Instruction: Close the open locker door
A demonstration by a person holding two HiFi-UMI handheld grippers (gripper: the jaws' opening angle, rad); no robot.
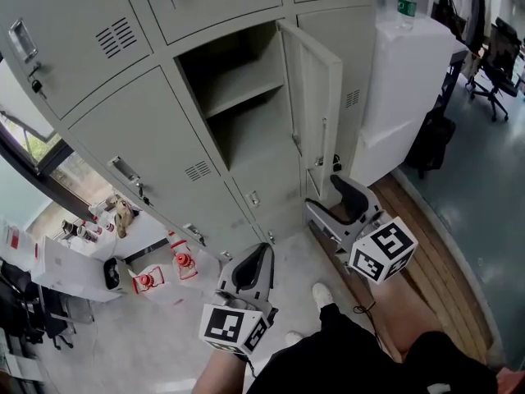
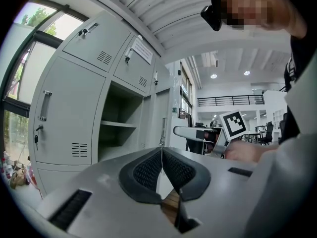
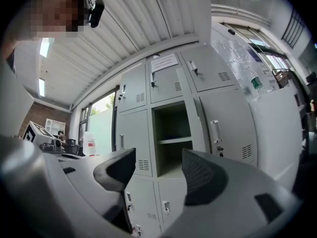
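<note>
A bank of grey lockers stands in front of me. One compartment (image 1: pixel 238 97) is open, with a shelf inside, and its door (image 1: pixel 316 109) swings out toward me on right-hand hinges. My right gripper (image 1: pixel 330 197) is just below the door's free edge, jaws open and nothing between them. In the right gripper view the open jaws (image 3: pixel 158 170) frame the open compartment (image 3: pixel 173 138). My left gripper (image 1: pixel 261 249) is lower and left of the door. Its pads (image 2: pixel 148 170) meet, holding nothing, and the open compartment (image 2: pixel 119 128) lies beyond.
A white cabinet (image 1: pixel 406 80) with a bottle (image 1: pixel 408 2) on top stands right of the lockers. An office chair (image 1: pixel 496 64) is at the far right. Red-and-white items (image 1: pixel 156 277) sit on the floor at left. My shoe (image 1: pixel 322 295) is near the locker base.
</note>
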